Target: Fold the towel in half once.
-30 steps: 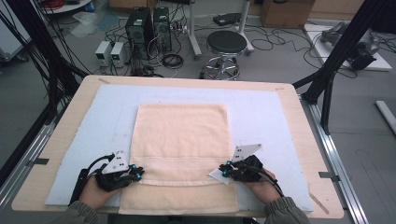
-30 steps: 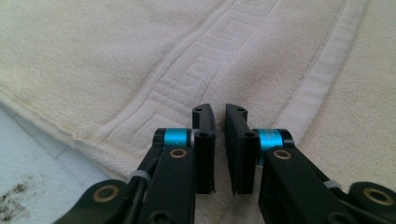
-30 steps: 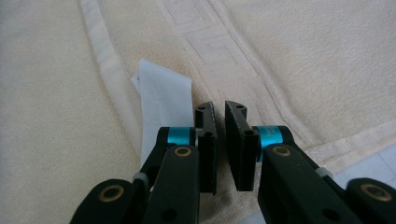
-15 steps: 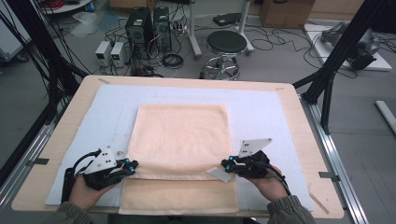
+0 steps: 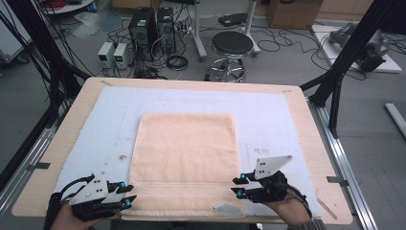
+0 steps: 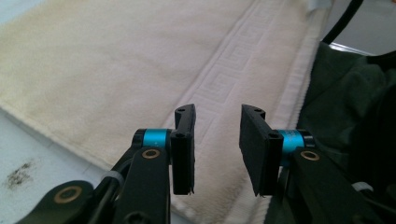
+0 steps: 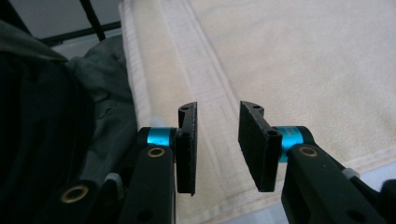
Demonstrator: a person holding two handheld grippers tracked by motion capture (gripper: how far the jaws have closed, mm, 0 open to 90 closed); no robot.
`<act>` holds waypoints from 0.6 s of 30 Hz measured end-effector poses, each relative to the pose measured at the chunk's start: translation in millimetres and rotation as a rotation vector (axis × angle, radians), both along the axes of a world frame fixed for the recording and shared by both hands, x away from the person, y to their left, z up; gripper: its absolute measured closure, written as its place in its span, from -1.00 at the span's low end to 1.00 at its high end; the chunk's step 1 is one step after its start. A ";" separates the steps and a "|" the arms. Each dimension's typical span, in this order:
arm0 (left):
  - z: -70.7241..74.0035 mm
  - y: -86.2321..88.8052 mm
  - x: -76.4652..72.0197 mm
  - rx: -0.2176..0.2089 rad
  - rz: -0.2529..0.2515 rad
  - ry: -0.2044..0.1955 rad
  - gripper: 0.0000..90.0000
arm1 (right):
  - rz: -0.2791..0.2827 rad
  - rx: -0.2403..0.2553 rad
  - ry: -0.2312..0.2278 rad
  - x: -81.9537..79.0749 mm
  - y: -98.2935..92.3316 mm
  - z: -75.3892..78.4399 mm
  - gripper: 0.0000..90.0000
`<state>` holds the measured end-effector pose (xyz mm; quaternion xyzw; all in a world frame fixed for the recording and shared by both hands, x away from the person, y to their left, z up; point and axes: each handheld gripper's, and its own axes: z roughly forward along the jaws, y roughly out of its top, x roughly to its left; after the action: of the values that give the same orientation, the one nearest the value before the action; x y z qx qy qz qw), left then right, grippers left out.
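Left gripper (image 5: 128, 195) is seen with jaws parted, nothing between them; the gap is clear in the left gripper view (image 6: 215, 149), with the towel (image 6: 140, 70) lying below. Right gripper (image 5: 238, 185) is likewise released, jaws apart and empty, confirmed in the right gripper view (image 7: 217, 147) above the towel (image 7: 303, 70). Both sets of jaws have just been opening.

The towel (image 5: 184, 158), cream coloured, is laid flat on a pale blue mat (image 5: 282, 120) that covers a light wooden table (image 5: 311, 124). Its near edge reaches the table's front edge; a woven band is seen running across near that edge. The left gripper is placed at the towel's near left corner, the right gripper just beside its near right corner. A dark smudge (image 5: 122, 157) is noted on the mat left of the towel.

Beyond the table a grey floor is seen, with a round black stool (image 5: 231, 44), computer towers (image 5: 151, 28), small power units (image 5: 114, 53), loose cables and black frame legs (image 5: 344, 62).

No containers are seen.

Compared with a second ago, the towel is shorter front to back, its near part now doubled over, and both grippers have been drawn off the cloth and are held higher.
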<state>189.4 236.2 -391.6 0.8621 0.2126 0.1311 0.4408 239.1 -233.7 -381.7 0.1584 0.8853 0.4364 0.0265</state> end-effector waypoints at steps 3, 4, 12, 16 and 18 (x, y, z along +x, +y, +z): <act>-5.8 -2.7 4.9 -0.004 -0.005 -0.007 0.41 | -0.004 -0.006 0.005 6.8 3.3 -6.5 0.43; -8.6 -3.8 6.8 -0.004 -0.010 -0.013 0.38 | 0.004 -0.010 0.006 8.7 5.1 -8.9 0.42; -35.9 -16.5 25.8 0.053 -0.027 0.020 0.30 | -0.020 -0.034 0.027 29.7 13.3 -35.2 0.35; -43.7 -19.5 31.7 0.091 -0.056 0.052 0.37 | -0.019 -0.068 0.053 35.2 18.9 -50.3 0.35; -44.6 -19.6 31.6 0.089 -0.074 0.065 0.51 | -0.017 -0.086 0.051 34.7 21.2 -56.1 0.39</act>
<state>221.0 216.6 -436.2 0.8920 0.1886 0.0961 0.3995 273.8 -212.5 -437.8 0.1758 0.9023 0.3934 0.0142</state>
